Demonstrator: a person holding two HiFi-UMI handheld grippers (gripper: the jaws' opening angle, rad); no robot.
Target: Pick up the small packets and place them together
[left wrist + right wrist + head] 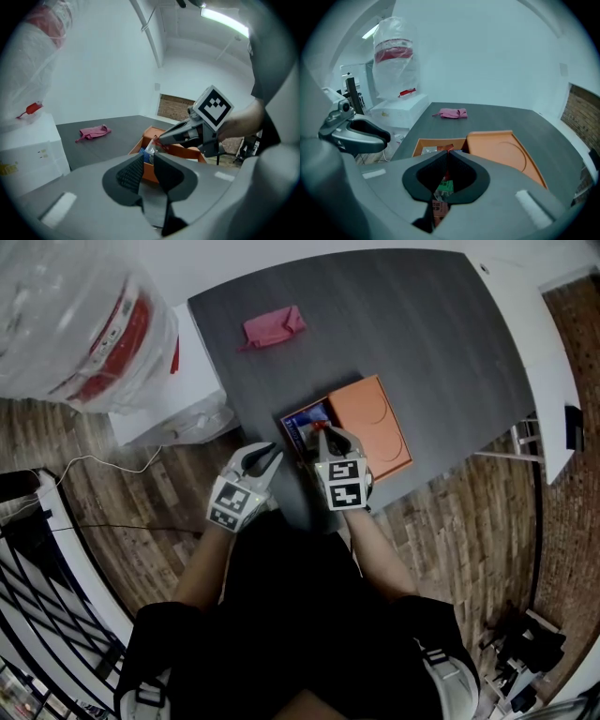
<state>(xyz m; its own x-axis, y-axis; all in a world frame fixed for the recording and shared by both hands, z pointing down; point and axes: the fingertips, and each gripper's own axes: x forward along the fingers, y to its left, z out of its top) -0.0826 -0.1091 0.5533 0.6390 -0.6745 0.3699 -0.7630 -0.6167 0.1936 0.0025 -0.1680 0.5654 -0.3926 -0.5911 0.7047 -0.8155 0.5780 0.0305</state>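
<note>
An orange box point(292, 448) lies open near the table's front edge, its lid point(375, 423) lying flat to the right. Several small packets point(307, 420) lie in its tray. My right gripper point(323, 433) hangs over the tray, shut on a small packet point(444, 186) with red and green print that dangles from its tips; in the left gripper view this packet point(151, 148) hangs just above the box. My left gripper point(273, 455) stays left of the box above the table edge, its jaws a narrow gap apart with nothing between them.
A pink cloth point(273, 326) lies at the far side of the dark table point(422, 343). A white cabinet point(192, 381) stands to the left with a large clear plastic bag point(80, 324) on it. Wood floor surrounds the table.
</note>
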